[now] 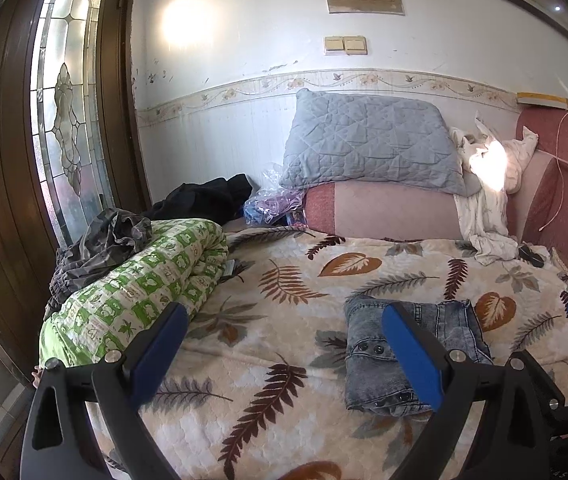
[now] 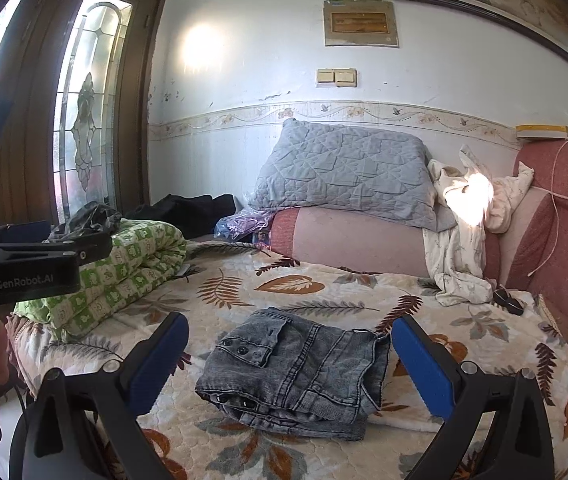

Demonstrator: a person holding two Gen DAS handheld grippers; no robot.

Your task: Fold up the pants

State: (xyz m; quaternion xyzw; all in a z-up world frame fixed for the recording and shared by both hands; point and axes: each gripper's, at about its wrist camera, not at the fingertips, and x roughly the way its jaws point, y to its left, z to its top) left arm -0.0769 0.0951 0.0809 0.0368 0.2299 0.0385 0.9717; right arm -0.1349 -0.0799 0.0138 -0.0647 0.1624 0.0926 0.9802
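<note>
The grey denim pants [image 2: 295,372] lie folded into a compact bundle on the leaf-patterned bedspread [image 2: 323,292]. They also show in the left wrist view [image 1: 367,356], partly behind a finger. My right gripper [image 2: 289,344] is open and empty, held above and in front of the pants, not touching them. My left gripper [image 1: 284,332] is open and empty, to the left of the pants above the bedspread [image 1: 268,312]. The left gripper's body shows at the left of the right wrist view [image 2: 24,264].
A rolled green-and-white quilt [image 1: 132,288] lies at the bed's left edge with dark clothes [image 1: 204,196] behind it. A grey pillow [image 1: 371,144] rests on a pink bolster [image 1: 383,212]. White cloth [image 1: 483,208] hangs at the right. A wooden door [image 1: 16,160] stands left.
</note>
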